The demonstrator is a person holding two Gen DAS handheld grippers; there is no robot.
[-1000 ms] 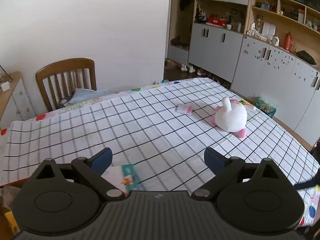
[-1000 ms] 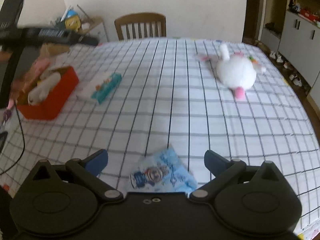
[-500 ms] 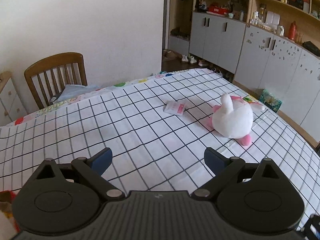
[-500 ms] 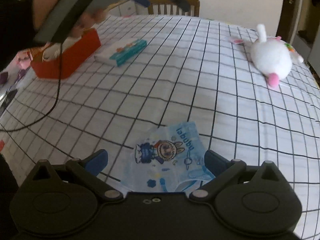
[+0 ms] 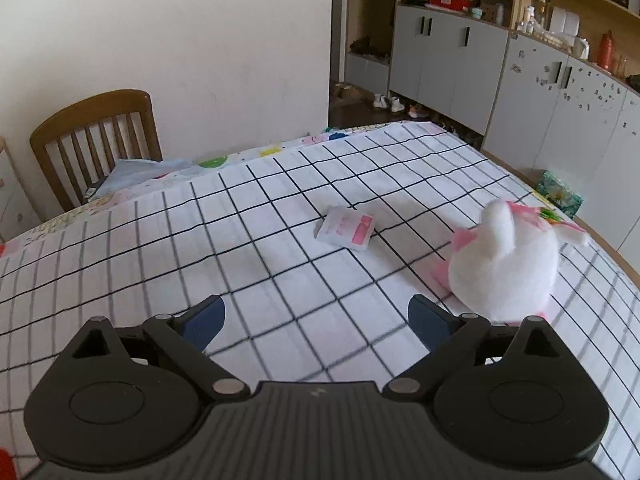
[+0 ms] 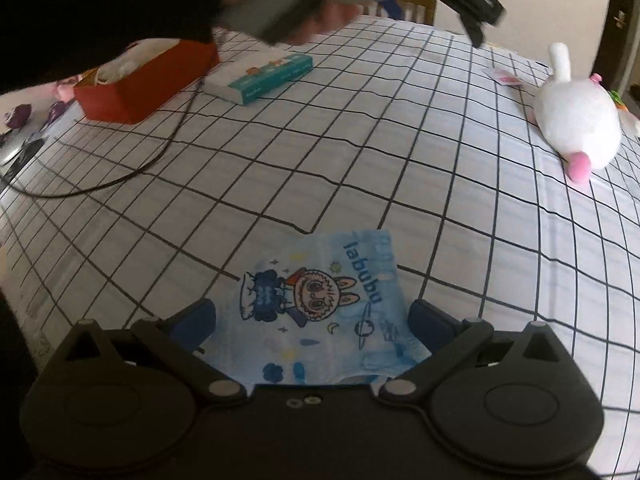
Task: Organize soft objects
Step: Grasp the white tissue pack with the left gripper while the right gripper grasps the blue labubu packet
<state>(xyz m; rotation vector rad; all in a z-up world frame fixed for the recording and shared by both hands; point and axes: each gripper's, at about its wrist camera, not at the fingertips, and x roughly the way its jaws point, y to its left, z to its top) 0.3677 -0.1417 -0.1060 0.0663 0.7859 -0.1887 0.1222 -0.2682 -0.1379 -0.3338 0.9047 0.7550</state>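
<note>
The right gripper point(image 6: 310, 320) is wide open around the blue pack point(image 6: 320, 308), ready to grab it. The left gripper point(image 5: 316, 316) is open and empty, aimed near the bunny point(image 5: 506, 268), likely its next pick.

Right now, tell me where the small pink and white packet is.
In the left wrist view the small pink and white packet lies flat on the checked tablecloth, just left of the white plush toy.
</note>
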